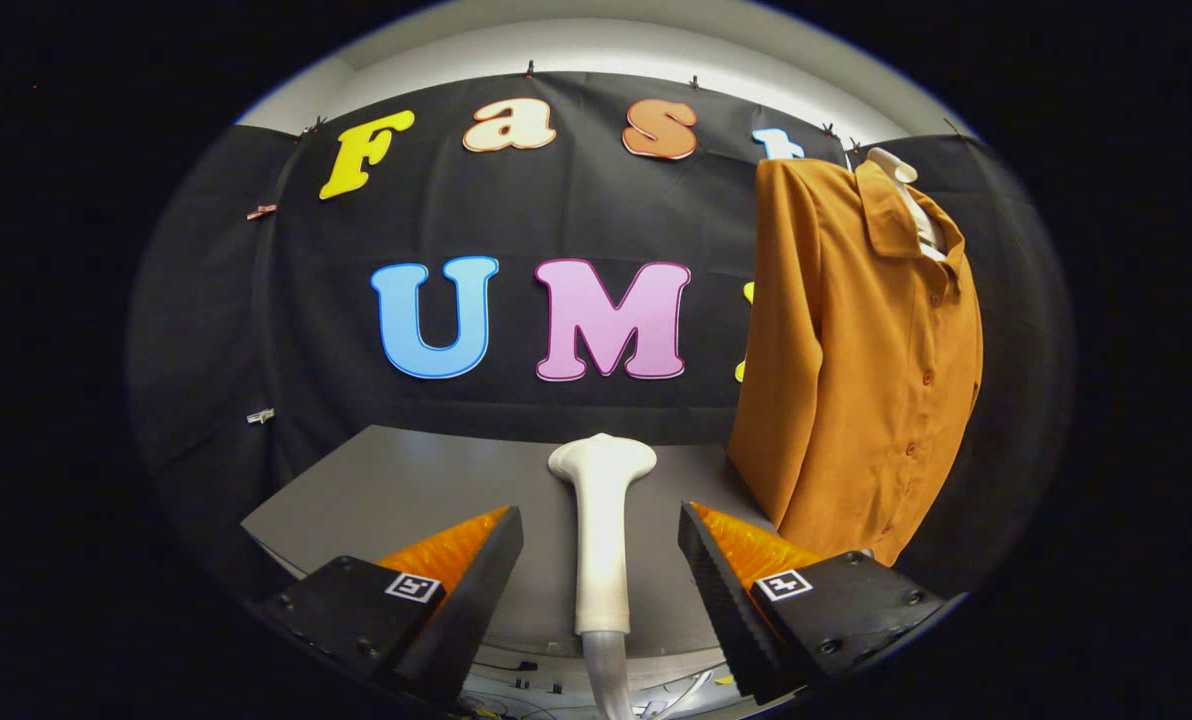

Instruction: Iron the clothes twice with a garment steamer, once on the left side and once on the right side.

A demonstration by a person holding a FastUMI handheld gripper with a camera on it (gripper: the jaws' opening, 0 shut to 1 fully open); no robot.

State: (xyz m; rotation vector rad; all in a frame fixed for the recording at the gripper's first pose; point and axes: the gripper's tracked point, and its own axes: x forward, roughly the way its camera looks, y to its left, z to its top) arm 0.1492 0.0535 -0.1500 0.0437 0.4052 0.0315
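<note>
A white garment steamer head [601, 520] lies on the grey table [396, 490], its handle running toward me and its hose dropping off the near edge. My gripper [601, 525] stands open with the steamer's handle between its two fingers, a gap on each side. An orange button-up shirt [861, 350] hangs on a white hanger beyond the right finger, at the table's right side, its front turned partly toward me.
The black cloth wall stands behind the table. Cables and small items lie on the floor [526, 690] below the table's near edge. Bare grey tabletop stretches to the left of the steamer.
</note>
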